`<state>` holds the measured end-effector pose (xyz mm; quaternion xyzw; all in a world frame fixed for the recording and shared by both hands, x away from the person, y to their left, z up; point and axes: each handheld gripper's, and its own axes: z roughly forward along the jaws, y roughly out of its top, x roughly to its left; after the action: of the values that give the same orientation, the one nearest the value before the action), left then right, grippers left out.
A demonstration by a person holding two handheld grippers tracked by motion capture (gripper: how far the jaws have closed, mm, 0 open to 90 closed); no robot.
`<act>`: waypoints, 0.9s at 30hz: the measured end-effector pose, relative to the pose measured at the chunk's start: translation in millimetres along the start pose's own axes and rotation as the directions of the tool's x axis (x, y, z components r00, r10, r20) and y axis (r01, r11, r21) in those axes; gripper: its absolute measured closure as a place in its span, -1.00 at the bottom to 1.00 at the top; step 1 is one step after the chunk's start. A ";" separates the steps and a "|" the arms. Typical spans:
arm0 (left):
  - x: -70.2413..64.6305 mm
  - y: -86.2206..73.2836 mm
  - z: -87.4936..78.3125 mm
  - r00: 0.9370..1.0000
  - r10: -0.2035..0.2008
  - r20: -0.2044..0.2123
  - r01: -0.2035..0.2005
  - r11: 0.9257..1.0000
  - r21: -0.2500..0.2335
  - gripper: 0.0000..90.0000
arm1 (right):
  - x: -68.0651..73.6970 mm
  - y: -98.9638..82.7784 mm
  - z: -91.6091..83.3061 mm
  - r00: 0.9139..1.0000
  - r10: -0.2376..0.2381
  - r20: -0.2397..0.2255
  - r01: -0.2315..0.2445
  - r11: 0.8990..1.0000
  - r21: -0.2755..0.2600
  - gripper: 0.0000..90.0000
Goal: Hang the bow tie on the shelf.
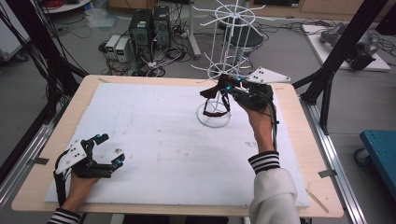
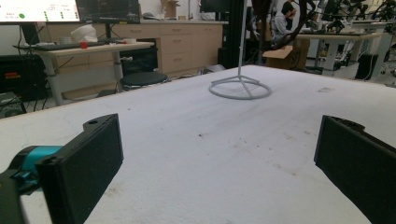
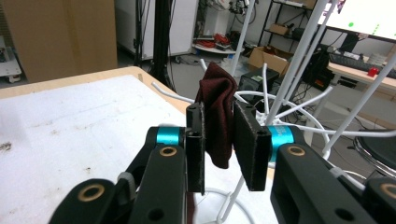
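The right gripper [image 3: 219, 140] pinched a dark red cloth [image 3: 218, 116] against the white wire rack [image 1: 223, 70], at two o'clock on the surface [image 1: 154, 135], apparently for hanging; the left gripper [image 1: 109, 149], fingers [image 2: 84, 163] spread, idled at eight.

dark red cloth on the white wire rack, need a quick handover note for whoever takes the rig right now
Right gripper: raised at the white wire rack, its jaws either side of the dark red cloth, which is draped over a rack arm. Whether the pads press on it is unclear.
Left gripper: open and holding nothing, low over the white foam board at the near left.
Done: cloth hung on the rack.
Left: probably clear the right gripper of the cloth.
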<state>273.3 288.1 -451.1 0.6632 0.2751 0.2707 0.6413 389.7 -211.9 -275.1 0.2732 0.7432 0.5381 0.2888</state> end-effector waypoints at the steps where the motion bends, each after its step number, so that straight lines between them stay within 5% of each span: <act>1: -0.2 0.0 0.1 1.000 0.001 -0.001 -0.001 1.000 -0.001 -0.96 | 0.0 0.1 -0.7 1.000 0.001 0.006 -0.001 1.000 0.000 0.62; 12: -0.1 -0.3 -0.4 1.000 -0.004 -0.003 0.004 1.000 -0.006 -0.96 | -1.8 -2.4 -9.2 0.999 0.014 0.031 -0.014 1.000 -0.013 0.45; 14: 0.0 -0.4 -0.7 1.000 -0.002 -0.001 0.002 1.000 -0.007 -0.96 | -1.2 -3.0 -10.4 0.999 0.021 0.040 -0.020 1.000 -0.016 0.20; 18: -0.2 -0.9 -1.9 1.000 0.000 -0.007 0.000 1.000 -0.019 -0.96 | 1.4 -4.3 -14.7 0.990 0.127 0.057 -0.123 0.990 -0.072 -0.87; 21: -0.2 -1.5 -3.2 1.000 -0.002 -0.010 0.001 0.999 -0.034 -0.96 | 5.5 -7.1 -23.0 0.990 0.135 0.048 -0.127 0.982 -0.139 -0.99; 27: -0.2 -1.7 -3.1 1.000 -0.002 -0.009 0.002 0.999 -0.034 -0.96 | 14.2 -16.3 -38.5 0.995 0.098 -0.032 -0.102 0.977 -0.189 -0.99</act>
<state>270.9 290.2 -452.8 0.6505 0.2742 0.2778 0.6515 350.6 -230.9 -282.9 0.2755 0.6768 0.6236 0.2779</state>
